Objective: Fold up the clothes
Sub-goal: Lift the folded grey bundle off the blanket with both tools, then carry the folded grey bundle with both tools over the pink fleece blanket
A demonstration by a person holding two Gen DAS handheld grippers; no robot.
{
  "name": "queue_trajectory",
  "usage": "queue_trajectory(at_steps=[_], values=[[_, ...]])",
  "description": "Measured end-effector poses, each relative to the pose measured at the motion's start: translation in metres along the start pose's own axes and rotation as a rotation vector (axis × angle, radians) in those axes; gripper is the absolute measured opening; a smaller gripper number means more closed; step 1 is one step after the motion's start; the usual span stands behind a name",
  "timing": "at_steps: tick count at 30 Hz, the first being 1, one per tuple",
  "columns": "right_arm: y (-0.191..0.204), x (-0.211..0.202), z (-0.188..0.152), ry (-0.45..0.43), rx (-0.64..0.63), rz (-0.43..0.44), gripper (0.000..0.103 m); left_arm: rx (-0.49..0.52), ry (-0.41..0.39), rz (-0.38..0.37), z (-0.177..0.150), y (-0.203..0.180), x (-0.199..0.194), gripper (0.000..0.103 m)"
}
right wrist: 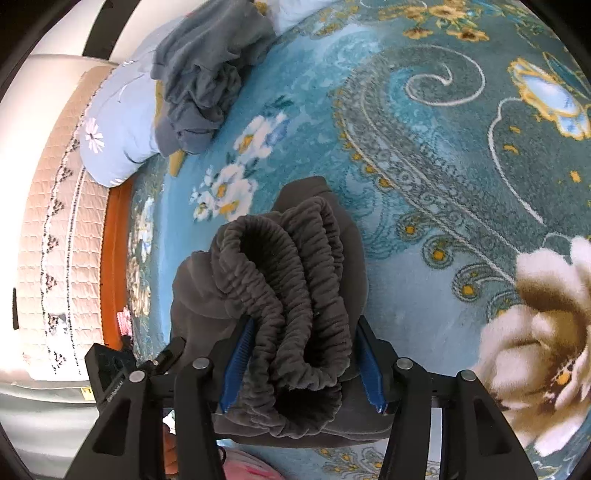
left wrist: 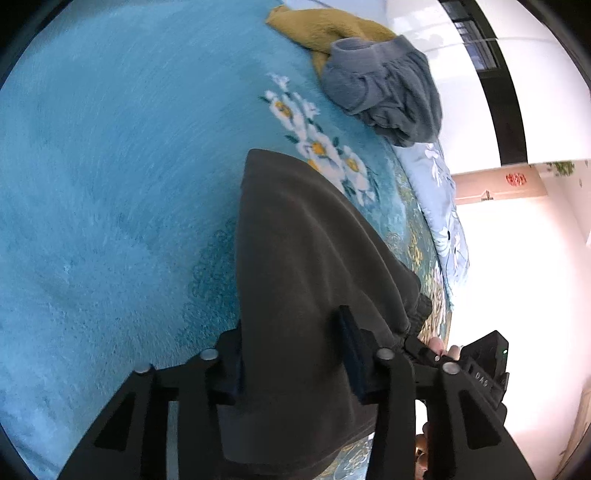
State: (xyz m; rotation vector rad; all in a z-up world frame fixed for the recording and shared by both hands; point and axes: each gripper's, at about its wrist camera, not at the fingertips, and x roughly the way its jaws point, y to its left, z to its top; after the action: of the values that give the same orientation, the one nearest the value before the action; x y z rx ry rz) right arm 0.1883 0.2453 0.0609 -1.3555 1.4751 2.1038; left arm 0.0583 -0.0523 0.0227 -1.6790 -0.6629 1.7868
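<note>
Between the right gripper's (right wrist: 301, 360) blue pads sits the bunched elastic waistband of the dark grey trousers (right wrist: 280, 291), gripped. The left gripper (left wrist: 291, 363) is clamped on smooth cloth of the same garment (left wrist: 306, 258). Blue floral blanket (left wrist: 110, 184) lies bare leftward; crumpled blue-grey clothing (left wrist: 388, 99) and a mustard garment (left wrist: 325, 29) crowd the bed's far edge.

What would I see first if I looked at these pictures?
A dark grey garment fills the middle, its bunched elastic waistband squeezed in the right gripper. The left gripper holds its smooth end. Behind lies a bright turquoise flowered blanket, with crumpled blue-grey clothes at its far edge.
</note>
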Motion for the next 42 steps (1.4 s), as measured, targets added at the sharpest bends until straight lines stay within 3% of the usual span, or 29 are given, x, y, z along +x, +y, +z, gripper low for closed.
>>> queue_trajectory(at_steps=[11, 20, 33, 42], values=[[0.031, -0.049, -0.011, -0.066, -0.101, 0.093, 0.053, 0.105, -0.091, -0.008, -0.02, -0.043, -0.05, 0.039], [0.026, -0.131, -0.038, -0.22, -0.111, 0.173, 0.052, 0.306, -0.115, -0.043, -0.049, -0.126, -0.077, 0.039], [-0.065, -0.323, -0.116, -0.611, 0.05, 0.174, 0.053, 0.629, 0.053, -0.234, -0.125, -0.293, -0.039, 0.039], [-0.145, -0.398, -0.133, -0.747, 0.147, 0.161, 0.053, 0.751, 0.166, -0.274, -0.181, -0.382, 0.025, 0.039]])
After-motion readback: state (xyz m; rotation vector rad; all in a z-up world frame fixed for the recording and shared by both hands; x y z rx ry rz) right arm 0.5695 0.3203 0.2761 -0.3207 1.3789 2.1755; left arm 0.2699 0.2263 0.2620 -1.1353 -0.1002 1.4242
